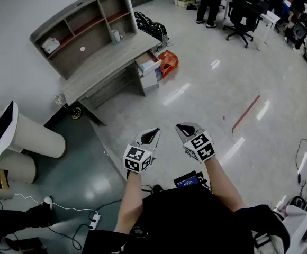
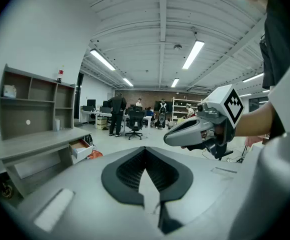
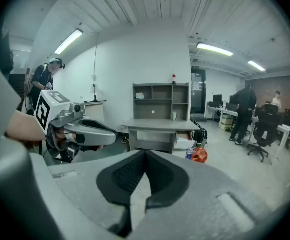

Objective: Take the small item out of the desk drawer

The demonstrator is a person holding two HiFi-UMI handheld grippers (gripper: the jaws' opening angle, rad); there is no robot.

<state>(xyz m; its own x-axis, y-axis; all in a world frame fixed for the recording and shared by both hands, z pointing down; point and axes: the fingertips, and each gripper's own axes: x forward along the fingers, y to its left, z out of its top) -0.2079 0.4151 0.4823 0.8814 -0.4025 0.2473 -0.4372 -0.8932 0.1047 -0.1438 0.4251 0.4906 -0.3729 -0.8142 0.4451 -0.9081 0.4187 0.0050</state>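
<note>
The grey desk (image 1: 108, 57) with a shelf unit on top stands far off against the wall. Its small drawer (image 1: 147, 62) at the right end is pulled open; what lies inside is too small to make out. Both grippers are held side by side in the air over the floor, well short of the desk. My left gripper (image 1: 152, 135) is shut with nothing in it, and my right gripper (image 1: 187, 128) is also shut and empty. In the right gripper view the desk (image 3: 157, 126) and open drawer (image 3: 185, 143) lie straight ahead. In the left gripper view the drawer (image 2: 80, 148) is at the left.
An orange bag (image 1: 168, 63) lies on the floor beside the drawer. White round columns (image 1: 34, 139) and a power strip (image 1: 94, 219) sit at the left. Office chairs (image 1: 243, 15) and a standing person (image 1: 210, 1) are at the far right. A red tape line (image 1: 246, 112) marks the glossy floor.
</note>
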